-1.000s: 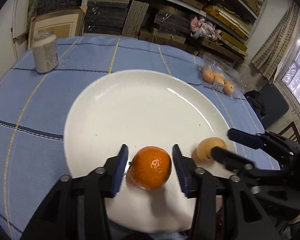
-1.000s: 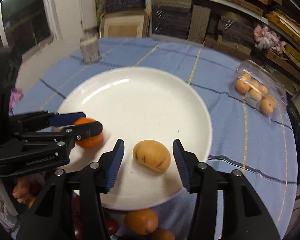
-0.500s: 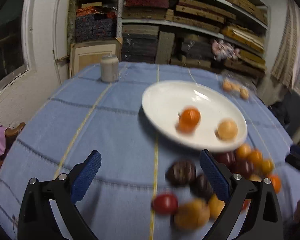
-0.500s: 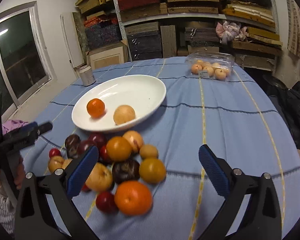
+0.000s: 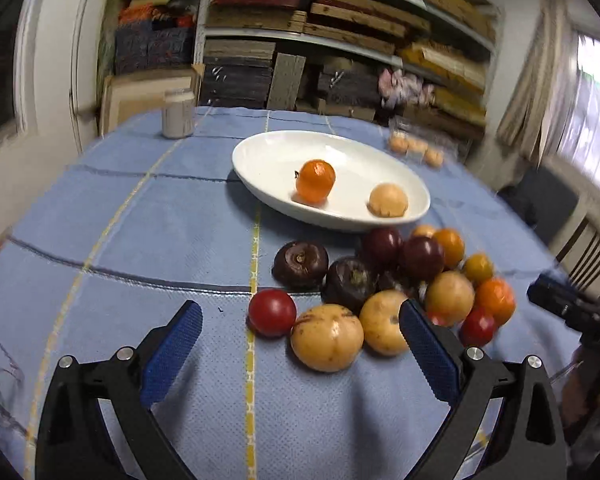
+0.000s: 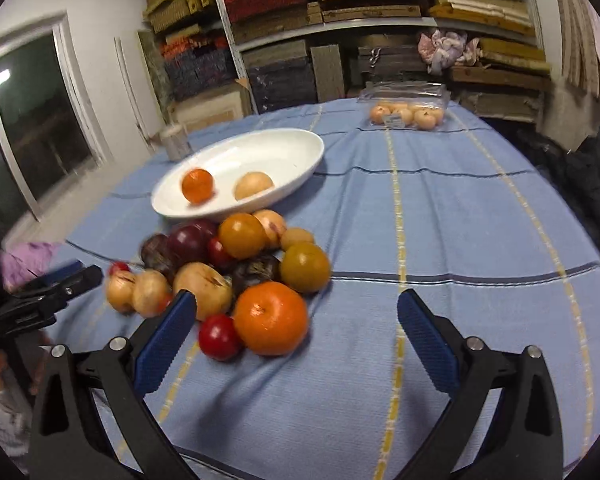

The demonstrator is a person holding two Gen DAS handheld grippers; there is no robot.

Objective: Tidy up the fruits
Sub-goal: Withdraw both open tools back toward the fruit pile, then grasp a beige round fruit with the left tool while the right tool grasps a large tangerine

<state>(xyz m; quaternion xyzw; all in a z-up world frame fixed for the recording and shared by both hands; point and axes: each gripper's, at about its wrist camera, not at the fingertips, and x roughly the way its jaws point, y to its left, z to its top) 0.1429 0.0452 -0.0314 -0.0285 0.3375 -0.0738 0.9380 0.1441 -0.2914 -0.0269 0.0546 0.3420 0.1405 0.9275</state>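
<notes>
1. Two fruits are in the white plate [image 5: 260, 160]: a glossy, dimpled orange mandarin [image 5: 315, 181] and, near it but apart, a pale tan, matte round fruit [image 5: 388, 200]. I judge the job barely begun.

2. The rest sits in a heap of fruit [image 6: 236, 264] on the counter [image 5: 140, 240], just in front of the plate's near rim. I count well over a dozen pieces there, so most of the sorting remains.

3. My left gripper [image 5: 300, 344] has just been opening and now stands with its jaws spread wide and nothing pressed between the blue ribbed pads. A small smooth red fruit [image 5: 272, 312] and a speckled tan fruit [image 5: 327, 337] lie on the cloth ahead, in the gap but untouched.

4. My right gripper [image 6: 296, 332] has likewise just been opening, jaws wide and holding nothing. A large orange [image 6: 271, 318] with pebbled skin and a small shiny red fruit [image 6: 219, 337] lie just ahead of its left pad.

5. Textures in the heap: dark purple, dull-skinned rounds with woody stem caps [image 5: 300, 264], smooth wine-red plum-like ones [image 5: 422, 258], and a yellow-green, waxy ball [image 6: 305, 267]. All are roundish and, I judge, apt to roll.

6. The counter is covered by a blue woven cloth with yellow and dark stripes, slightly rumpled. A clear plastic clamshell of small pale fruits [image 6: 406, 114] sits far back, well apart from the plate, and a pale jar [image 5: 178, 114] stands at the far left.
</notes>
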